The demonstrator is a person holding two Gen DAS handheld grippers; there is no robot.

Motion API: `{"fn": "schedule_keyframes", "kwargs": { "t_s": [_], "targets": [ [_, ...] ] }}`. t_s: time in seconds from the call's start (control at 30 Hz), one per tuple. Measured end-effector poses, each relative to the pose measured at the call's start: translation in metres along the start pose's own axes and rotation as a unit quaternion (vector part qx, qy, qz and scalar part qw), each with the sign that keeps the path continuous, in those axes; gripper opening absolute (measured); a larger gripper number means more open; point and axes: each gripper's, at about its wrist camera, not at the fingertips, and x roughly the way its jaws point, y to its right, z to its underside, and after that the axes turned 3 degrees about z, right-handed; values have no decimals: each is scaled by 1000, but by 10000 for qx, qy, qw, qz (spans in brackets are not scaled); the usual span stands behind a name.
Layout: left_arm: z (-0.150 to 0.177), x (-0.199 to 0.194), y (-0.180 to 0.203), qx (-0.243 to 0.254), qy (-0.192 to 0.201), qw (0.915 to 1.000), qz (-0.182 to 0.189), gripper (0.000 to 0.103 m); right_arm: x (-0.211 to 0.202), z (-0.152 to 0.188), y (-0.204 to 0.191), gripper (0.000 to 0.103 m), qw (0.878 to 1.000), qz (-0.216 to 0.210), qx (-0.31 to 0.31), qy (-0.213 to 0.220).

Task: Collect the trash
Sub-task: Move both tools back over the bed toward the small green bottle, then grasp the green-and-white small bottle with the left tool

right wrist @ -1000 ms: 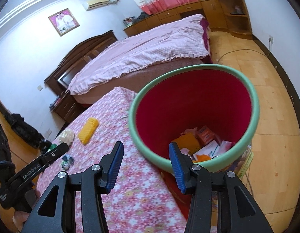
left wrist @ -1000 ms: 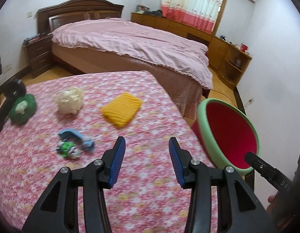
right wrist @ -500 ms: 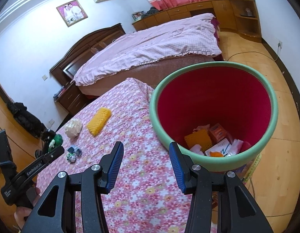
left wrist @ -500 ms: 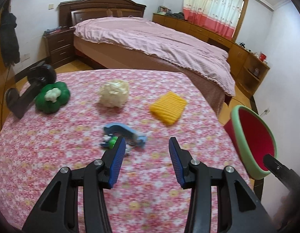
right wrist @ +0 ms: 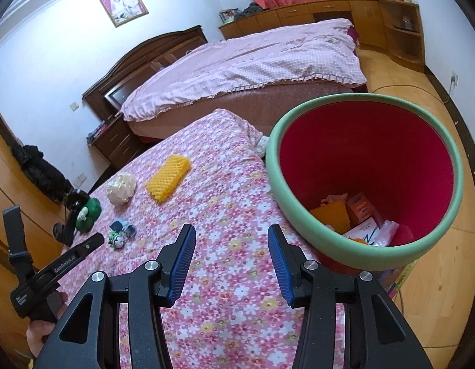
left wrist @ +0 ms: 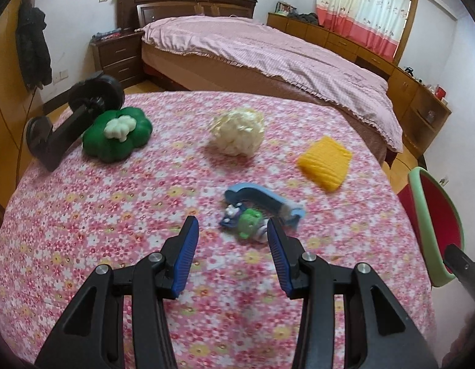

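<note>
Here, ridged yellow sponge [left wrist: 325,164] lies beside crumpled white wrapper [left wrist: 238,135].

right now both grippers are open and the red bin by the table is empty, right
Not quite. Both the left gripper and right gripper are open, but the red bin is not empty: the right wrist view shows boxes and wrappers at its bottom.

A matt floral cloth [left wrist: 84,215] covers the surface. The yellow sponge [left wrist: 325,160] looks ribbed and foamy, the white wad [left wrist: 239,130] crinkled and faintly shiny. The bin [right wrist: 299,212] has a smooth matt green rim. The tongs [left wrist: 231,235] are matt black plastic with ridged blue pads [left wrist: 186,250].
</note>
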Motion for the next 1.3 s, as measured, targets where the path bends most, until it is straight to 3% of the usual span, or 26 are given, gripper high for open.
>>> {"fn": "schedule_keyframes", "kwargs": {
  "t_s": [0.17,0.57,0.63,0.7,0.97,1.3],
  "targets": [
    [4,14,-10,-120,-152,9998,24,46,7,0,-7,50,10000,-5,-66,-54],
    [-1,27,0,-128,-154,9978,630,46,20,0,-12,50,9997,-28,-128,-186],
    [-1,31,3,-59,-168,9985,515,41,21,0,-12,50,9997,-31,-138,-203],
    [-1,35,3,-121,-246,9973,681,28,21,0,-13,50,9996,-37,-156,-217],
    [1,27,-3,-225,-190,9961,829,28,24,0,-16,50,9995,-60,-197,-226],
    [-16,-17,-41,-202,275,9983,482,28,33,-1,-45,50,9986,-196,-421,-271]
  ]
}}
